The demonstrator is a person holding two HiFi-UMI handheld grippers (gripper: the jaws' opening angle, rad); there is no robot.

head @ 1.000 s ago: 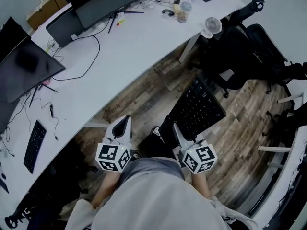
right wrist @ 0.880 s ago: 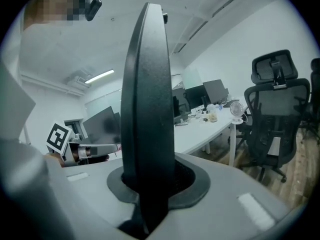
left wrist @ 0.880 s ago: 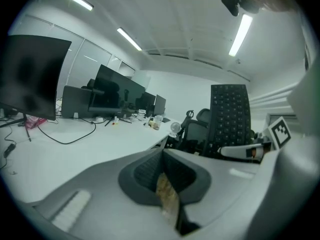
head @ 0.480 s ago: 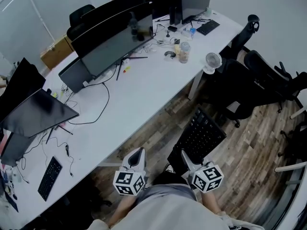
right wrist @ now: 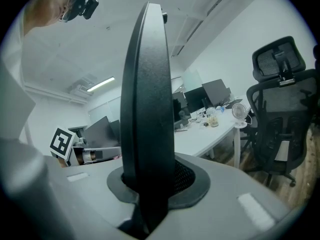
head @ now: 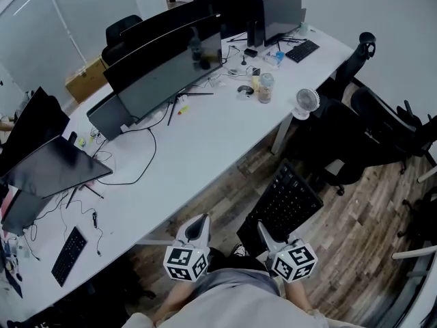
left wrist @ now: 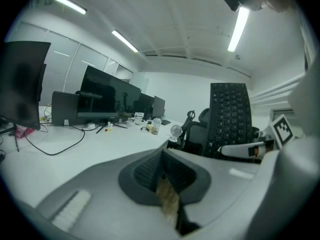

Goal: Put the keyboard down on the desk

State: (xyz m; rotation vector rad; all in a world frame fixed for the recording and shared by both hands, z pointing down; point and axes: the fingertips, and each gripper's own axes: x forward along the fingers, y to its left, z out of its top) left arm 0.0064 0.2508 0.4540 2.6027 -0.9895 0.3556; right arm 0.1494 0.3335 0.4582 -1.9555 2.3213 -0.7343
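1. The keyboard (head: 287, 203) hangs over the wooden floor, to the right of the person and just short of the near edge of the desk (head: 205, 139). It stands up on one short end, with its key side turned to the left.
2. The right gripper (head: 263, 232) is clenched on the near end of the keyboard, with one pad on each face. The left gripper (head: 199, 224) is closed on nothing and sits to the left of the keyboard, apart from it.
3. Step in hand, as judged: carry the keyboard over the desk.
   - Raise the far end above the desk edge before crossing it.
   - Turn the keys upward and lower the keyboard until the base lies flat.
   - Release only after that.
4. The grip holds one end only, so the free end probably swings easily. Move slowly, or support the free end with the left gripper.
5. The widest bare stretch of desk lies straight ahead. It is bounded by:
   - the black cable (head: 140, 166) on the left;
   - the small fan (head: 306, 102) at the right corner;
   - the monitors (head: 171, 67) on the far side.
6. The office chairs (head: 372, 125) crowd the right side. Swing the keyboard leftward, away from them.
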